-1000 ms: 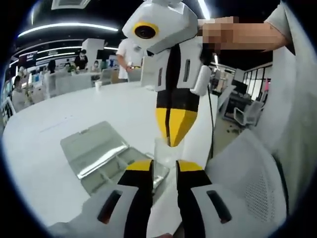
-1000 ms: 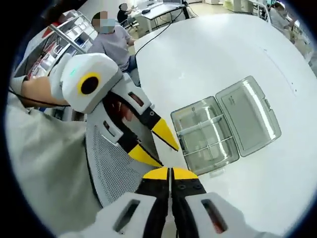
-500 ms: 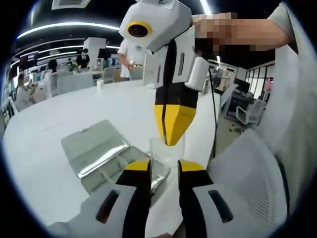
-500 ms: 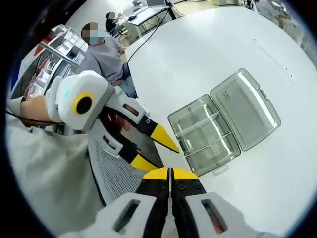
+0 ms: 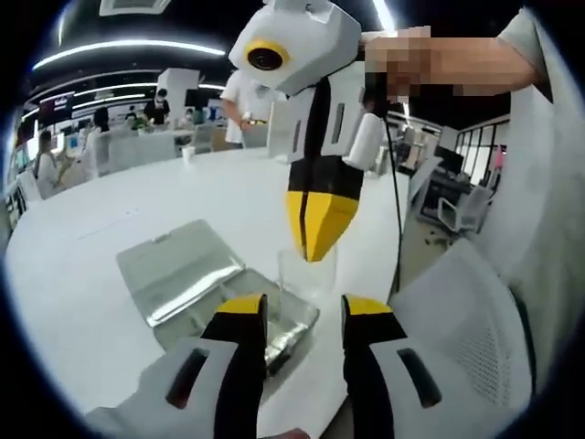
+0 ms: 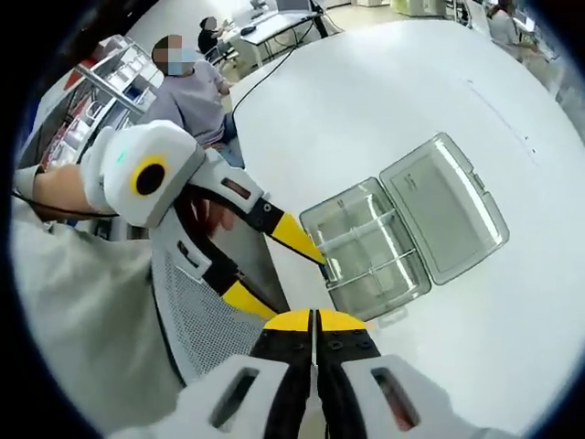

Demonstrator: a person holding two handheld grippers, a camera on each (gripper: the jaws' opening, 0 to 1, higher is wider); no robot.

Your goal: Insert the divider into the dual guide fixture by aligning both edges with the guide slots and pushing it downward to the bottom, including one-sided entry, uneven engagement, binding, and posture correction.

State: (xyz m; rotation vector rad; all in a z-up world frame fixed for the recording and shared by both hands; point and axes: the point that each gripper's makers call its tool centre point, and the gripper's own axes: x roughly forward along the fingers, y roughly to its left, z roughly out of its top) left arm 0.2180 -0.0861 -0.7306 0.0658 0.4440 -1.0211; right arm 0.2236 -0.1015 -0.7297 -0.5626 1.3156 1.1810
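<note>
1. The right hand-held gripper (image 5: 315,233) comes down from the top of the left gripper view. Its yellow tips are clenched on the top edge of the clear divider (image 5: 306,273). In the right gripper view its own jaws (image 6: 315,320) are pressed together, and the plate between them is too thin to make out.
2. The left hand-held gripper (image 5: 303,309) is released. Its 2 jaws stand apart on either side of the divider's lower part, and I see no contact with it. Half a second ago the jaws sat closer in around the plate, so they have spread. In the right gripper view the left hand-held gripper (image 6: 274,273) also shows its jaws splayed.
3. The divider therefore hangs from the right hand-held gripper alone, roughly upright, in the air above the near edge of the counter (image 6: 402,101). It is not yet in any slot.
4. I read this as a handover or regrip. With the left side let go, the right can turn and carry the plate freely.
5. The clear box (image 6: 366,293) lies on the counter beyond the grippers, with its lid (image 6: 445,218) folded flat beside it. 2 ribs already cross its tray.
6. Next, both lower corners must meet their guide slots together. With a 1-point grip at the top, the plate could swing and enter on 1 side only, then bind.
</note>
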